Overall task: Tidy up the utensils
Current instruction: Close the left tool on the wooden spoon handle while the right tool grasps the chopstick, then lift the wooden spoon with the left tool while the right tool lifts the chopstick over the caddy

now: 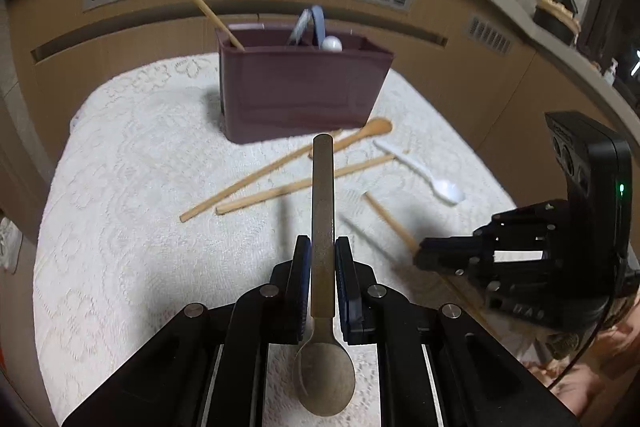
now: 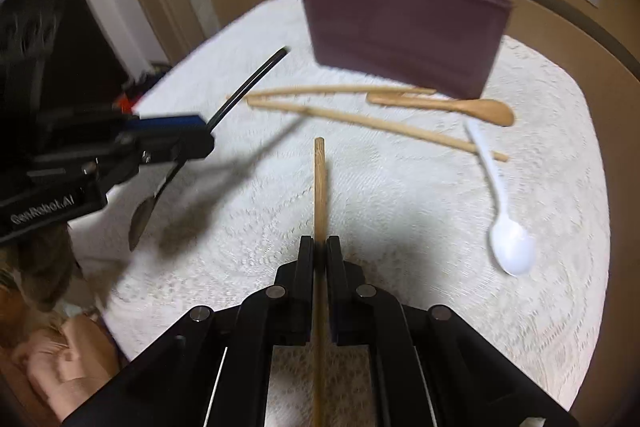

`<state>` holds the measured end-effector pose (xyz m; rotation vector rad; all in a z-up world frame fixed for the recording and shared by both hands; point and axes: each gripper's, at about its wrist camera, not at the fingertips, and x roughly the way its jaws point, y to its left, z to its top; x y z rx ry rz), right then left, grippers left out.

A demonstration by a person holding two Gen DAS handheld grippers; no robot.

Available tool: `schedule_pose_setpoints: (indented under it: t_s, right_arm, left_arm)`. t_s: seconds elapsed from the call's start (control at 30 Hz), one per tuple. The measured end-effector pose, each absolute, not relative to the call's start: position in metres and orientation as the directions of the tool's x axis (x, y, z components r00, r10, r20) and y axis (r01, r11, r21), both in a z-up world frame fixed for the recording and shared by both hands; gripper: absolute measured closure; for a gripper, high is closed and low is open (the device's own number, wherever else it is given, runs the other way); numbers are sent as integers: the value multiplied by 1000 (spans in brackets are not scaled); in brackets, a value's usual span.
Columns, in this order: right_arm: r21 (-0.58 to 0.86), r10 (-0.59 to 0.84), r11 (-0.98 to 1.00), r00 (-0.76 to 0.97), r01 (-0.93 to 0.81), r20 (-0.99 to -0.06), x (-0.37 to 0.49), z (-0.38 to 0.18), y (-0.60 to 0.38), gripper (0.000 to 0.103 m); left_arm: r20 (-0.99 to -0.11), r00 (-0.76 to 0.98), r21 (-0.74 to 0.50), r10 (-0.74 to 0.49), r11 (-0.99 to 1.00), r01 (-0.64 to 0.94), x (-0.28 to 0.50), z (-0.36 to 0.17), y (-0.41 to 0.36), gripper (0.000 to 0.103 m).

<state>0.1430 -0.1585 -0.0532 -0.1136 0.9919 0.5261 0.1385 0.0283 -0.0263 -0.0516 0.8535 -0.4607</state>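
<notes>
- While the left gripper (image 1: 323, 247) pinches a metal spoon (image 1: 322, 267) by its flat handle, bowl hanging back toward the camera, the handle points straight at the maroon caddy (image 1: 300, 91) ahead.
- That spoon looks stiff and a touch heavy, probably slick too; gripped mid-handle like this, I'd expect it could pivot if the squeeze eases.
- Over on the right, the right gripper (image 2: 320, 247) has its fingers pressed onto a wooden chopstick (image 2: 319, 187), held lengthwise, tip forward above the lace tablecloth (image 2: 400, 207).
- The chopstick should be light, rigid and grippy enough; a hold nearer the middle would steady it for dropping in end-first.
- Waiting on the cloth in front of the caddy: a wooden spoon (image 2: 460, 107), two more chopsticks (image 2: 360, 119) and a white plastic spoon (image 2: 504, 211), featherweight and likely to skate.
- The left view alone shows the caddy's inner divider, with a chopstick in the left compartment and a white and a bluish piece to the right.
- The right view alone shows the metal spoon side-on, its bowl dangling below the left fingers.
</notes>
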Motion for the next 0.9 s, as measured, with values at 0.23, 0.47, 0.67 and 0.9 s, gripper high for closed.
schedule_pose_setpoints:
  t_s: [0.23, 0.47, 0.67, 0.9]
  right_arm:
    - [207, 436, 875, 526, -437, -730, 122, -14, -187, 96]
    - [231, 496, 866, 695, -444, -521, 115, 71, -198, 96]
    - [124, 475, 849, 638, -514, -605, 131, 84, -178, 93]
    - [107, 337, 885, 467, -453, -817, 146, -37, -168, 80]
  left_arm:
    - [-601, 653, -302, -461, 887, 348, 117, 9, 40, 91]
    - [-417, 777, -257, -472, 881, 397, 111, 84, 31, 91]
    - [-337, 829, -232, -446, 893, 386, 118, 126, 31, 90]
    - [-452, 785, -288, -424, 902, 322, 128, 73, 43, 90]
